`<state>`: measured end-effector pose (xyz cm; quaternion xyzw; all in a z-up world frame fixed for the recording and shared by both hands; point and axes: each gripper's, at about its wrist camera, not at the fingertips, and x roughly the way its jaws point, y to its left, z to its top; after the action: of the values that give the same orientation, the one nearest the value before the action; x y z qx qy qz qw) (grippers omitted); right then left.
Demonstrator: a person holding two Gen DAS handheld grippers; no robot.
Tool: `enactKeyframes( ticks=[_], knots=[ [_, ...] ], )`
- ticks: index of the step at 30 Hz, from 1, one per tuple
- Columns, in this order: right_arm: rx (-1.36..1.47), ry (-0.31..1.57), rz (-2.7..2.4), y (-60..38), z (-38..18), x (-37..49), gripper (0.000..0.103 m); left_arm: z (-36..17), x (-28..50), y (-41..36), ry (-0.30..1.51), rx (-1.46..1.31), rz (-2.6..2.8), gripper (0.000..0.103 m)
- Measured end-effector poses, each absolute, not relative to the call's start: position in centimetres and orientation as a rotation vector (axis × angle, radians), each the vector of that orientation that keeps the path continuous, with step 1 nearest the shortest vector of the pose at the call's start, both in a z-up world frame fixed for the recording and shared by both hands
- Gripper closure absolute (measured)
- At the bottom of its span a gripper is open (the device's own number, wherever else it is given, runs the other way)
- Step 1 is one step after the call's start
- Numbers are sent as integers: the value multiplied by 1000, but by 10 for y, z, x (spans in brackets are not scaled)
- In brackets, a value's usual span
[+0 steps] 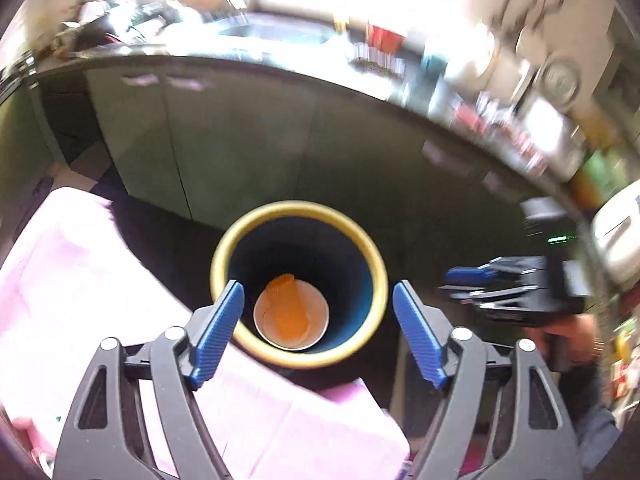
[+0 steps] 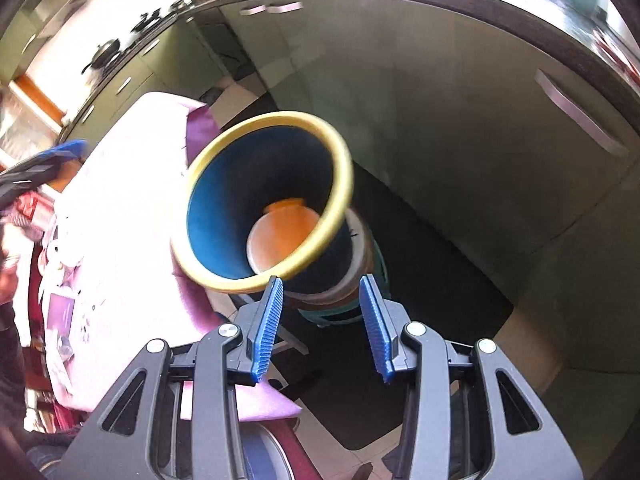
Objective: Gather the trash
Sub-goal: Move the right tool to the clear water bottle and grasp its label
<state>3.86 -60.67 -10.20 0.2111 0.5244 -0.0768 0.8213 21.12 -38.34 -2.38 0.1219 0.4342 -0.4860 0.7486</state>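
Observation:
A round bin with a yellow rim (image 1: 300, 207) and a blue inside stands beside the table, and I look straight down into it. At its bottom lies a paper bowl (image 1: 292, 320) stained orange. My left gripper (image 1: 319, 296) hangs over the bin's mouth, open wide, with nothing between its blue pads (image 1: 218, 336). My right gripper (image 1: 480, 280) hovers to the right of the bin. In the right wrist view, the bin's rim (image 2: 280, 117) and the bowl (image 2: 280, 236) lie just ahead of the right gripper (image 2: 322, 286), which is open and empty. The left gripper (image 2: 44, 160) shows at the far left.
A table under a pink cloth (image 1: 72, 260) touches the bin's left side, with small items (image 2: 60, 312) lying on it. Grey-green kitchen cabinets (image 2: 440, 120) under a cluttered counter stand behind the bin. A dark floor mat (image 2: 420, 280) lies below. The bin seems to rest on a round stool (image 2: 360, 264).

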Motion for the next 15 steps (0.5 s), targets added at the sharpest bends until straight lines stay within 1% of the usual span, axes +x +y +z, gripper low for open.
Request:
enactKeyframes(
  ticks=[3,5,7,9,13,15],
  knots=[
    [384,1132,-109,-578,-93,56,60,3,213,-305,839,168,-1007,24],
    [339,1136,-63,-554,-82,70,57,14,212,-246,766,117,-929,20],
    [289,1134,-1,-526,-71,87,49,18,208,-202,725,83,-864,20],
    [243,1124,83,-493,-60,109,45,21,203,-152,675,53,-782,18],
    [171,1101,272,-425,-42,150,32,17,209,-92,615,15,-672,15],
    [141,1104,340,-392,-36,172,32,12,217,-65,612,-17,-635,15]
  ],
)
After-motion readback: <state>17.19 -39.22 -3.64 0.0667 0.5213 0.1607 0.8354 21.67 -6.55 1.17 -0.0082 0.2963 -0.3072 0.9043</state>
